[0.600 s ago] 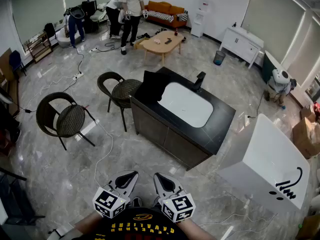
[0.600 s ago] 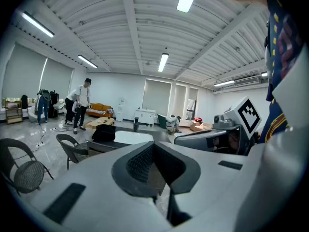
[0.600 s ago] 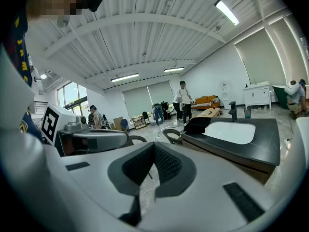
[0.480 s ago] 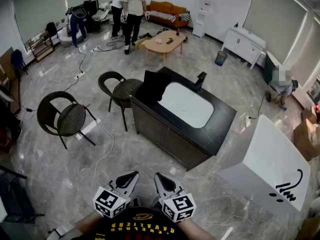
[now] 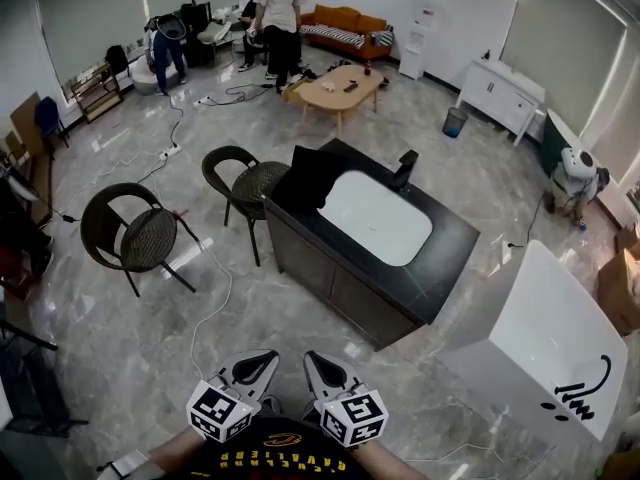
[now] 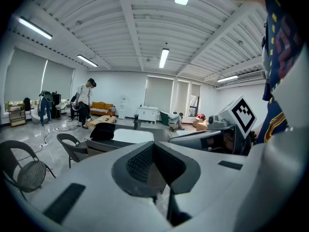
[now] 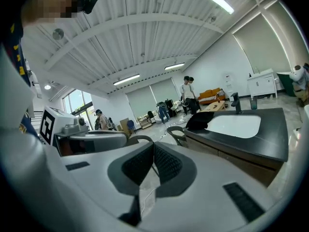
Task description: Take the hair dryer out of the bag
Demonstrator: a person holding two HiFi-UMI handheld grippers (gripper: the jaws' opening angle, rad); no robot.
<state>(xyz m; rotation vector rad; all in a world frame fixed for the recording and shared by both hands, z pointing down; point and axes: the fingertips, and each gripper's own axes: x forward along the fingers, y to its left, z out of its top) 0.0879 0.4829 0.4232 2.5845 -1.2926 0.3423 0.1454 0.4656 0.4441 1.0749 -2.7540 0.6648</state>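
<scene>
A black bag (image 5: 312,173) lies on the far left corner of a dark counter (image 5: 445,253) beside its white sink basin. The same bag shows small in the left gripper view (image 6: 103,131) and in the right gripper view (image 7: 201,120). No hair dryer is visible. My left gripper (image 5: 256,362) and right gripper (image 5: 321,365) are held side by side close to my body, far short of the counter. Both are shut with nothing between the pads, as their own views confirm for the left gripper (image 6: 153,147) and the right gripper (image 7: 154,150).
Two dark wicker chairs (image 5: 135,233) (image 5: 246,179) stand left of the counter, with a white cable (image 5: 214,303) trailing over the floor. A white box-shaped unit (image 5: 540,333) stands at the right. People (image 5: 283,13) stand by a wooden table (image 5: 335,88) at the back.
The head view has shifted slightly, so the counter sits a little further right. The people at the back have moved. Both grippers stay shut and close together.
</scene>
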